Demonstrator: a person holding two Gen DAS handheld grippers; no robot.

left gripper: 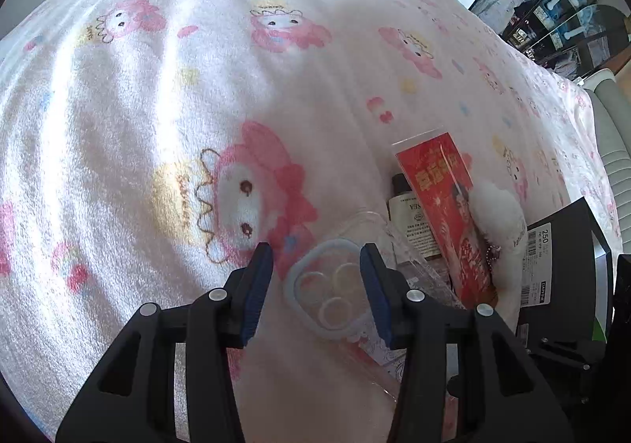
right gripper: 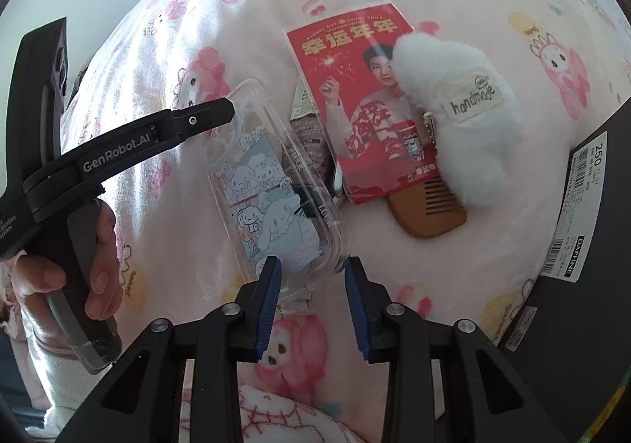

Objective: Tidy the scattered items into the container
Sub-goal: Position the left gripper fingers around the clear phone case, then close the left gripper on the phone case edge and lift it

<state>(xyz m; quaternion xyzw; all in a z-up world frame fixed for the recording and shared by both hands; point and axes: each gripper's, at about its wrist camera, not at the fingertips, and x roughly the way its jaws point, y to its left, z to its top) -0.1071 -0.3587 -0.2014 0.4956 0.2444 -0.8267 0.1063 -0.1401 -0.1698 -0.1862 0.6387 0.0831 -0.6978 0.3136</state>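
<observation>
Readable writing: "GenRobot.AI" on the left gripper (right gripper: 221, 112); "handmade" on the white plush (right gripper: 457, 104); "LUCK" on the clear phone case (right gripper: 272, 187), which carries a cartoon-dog card; "DAPHNE" and "250" on the black box (right gripper: 591, 206) at right. The red card (right gripper: 355, 104) bears Chinese characters and a person's picture. All items lie on a pink cartoon-print blanket (left gripper: 157, 108). A bottle (left gripper: 410, 214) lies between case and card; a wooden comb (right gripper: 426, 214) sits partly beneath the plush.

Left gripper: jaws spread, straddling the case's camera end, pads clear. Right gripper (right gripper: 313, 305): jaws parted at the case's near end; contact cannot be determined.
</observation>
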